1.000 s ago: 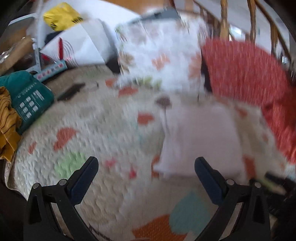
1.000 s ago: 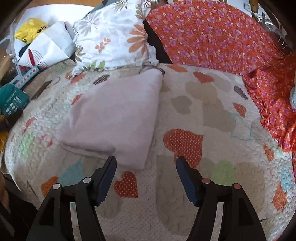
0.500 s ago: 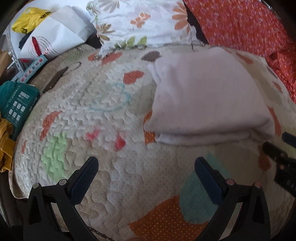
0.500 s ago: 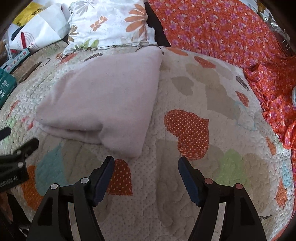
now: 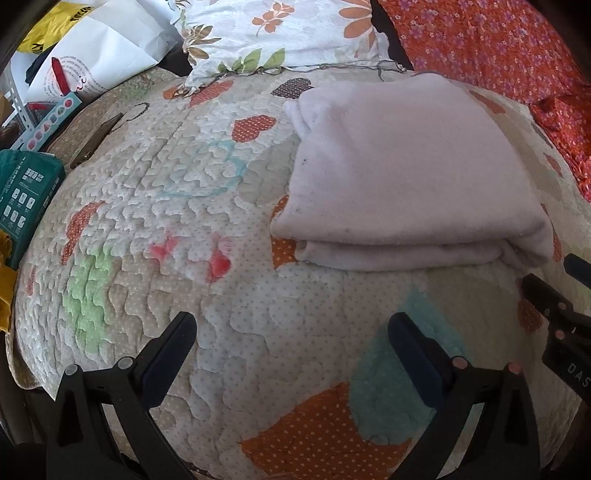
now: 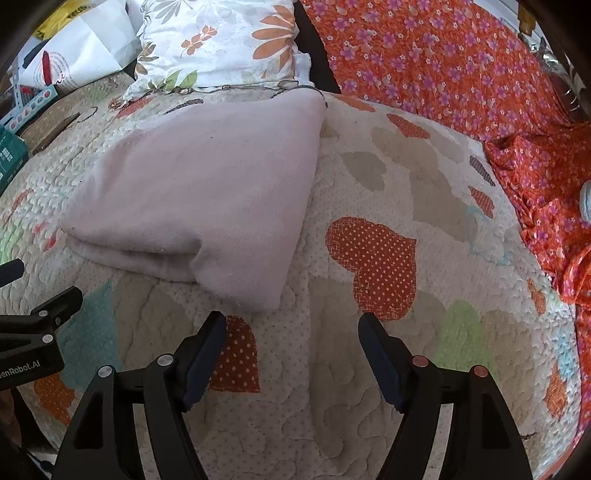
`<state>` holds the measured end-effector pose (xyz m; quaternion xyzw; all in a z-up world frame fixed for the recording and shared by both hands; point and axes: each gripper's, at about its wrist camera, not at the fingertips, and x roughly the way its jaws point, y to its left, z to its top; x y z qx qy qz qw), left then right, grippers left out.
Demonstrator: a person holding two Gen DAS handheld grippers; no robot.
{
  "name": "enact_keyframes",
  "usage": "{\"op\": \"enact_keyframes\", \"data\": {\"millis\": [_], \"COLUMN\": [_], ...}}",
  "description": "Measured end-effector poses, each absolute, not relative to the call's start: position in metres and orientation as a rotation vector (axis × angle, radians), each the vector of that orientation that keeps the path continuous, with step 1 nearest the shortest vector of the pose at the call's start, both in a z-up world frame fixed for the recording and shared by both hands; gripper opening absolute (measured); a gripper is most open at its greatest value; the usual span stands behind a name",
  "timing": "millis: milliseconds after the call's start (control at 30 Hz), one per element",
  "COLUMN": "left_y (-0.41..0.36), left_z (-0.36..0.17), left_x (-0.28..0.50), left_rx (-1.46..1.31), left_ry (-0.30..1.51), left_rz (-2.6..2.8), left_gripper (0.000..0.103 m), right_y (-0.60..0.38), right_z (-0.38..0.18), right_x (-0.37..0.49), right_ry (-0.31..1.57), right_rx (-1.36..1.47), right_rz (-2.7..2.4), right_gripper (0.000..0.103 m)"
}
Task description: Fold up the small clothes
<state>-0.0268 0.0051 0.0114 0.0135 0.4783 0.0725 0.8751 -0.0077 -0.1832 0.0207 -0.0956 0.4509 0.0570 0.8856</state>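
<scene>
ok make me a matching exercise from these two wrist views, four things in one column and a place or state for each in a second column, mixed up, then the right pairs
Things:
1. pale pink cloth
2. floral pillow
3. right gripper
4. green box

Places or states:
A. at the left edge of the quilt
B. open, nothing between its jaws
C. folded, lying flat on the quilt
D. behind the cloth, at the far edge of the quilt

Pairs: 1-C, 2-D, 3-B, 4-A
</scene>
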Motion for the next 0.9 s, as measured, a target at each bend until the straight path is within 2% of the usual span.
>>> {"op": "enact_keyframes", "data": {"millis": [900], "left_y": [0.0003], "left_z": [0.0061], "left_x": [-0.0265], "left_rx": [-0.011], "left_ry": [1.036], "left_rz": [0.086], "left_gripper": [0.103], "right_y": [-0.1911], "right_z": [0.0162], "right_x": [-0.0017], "right_ry": [0.956], "right_rx": [-0.189], "right_rz": [0.093], "right_gripper": [0.083]}}
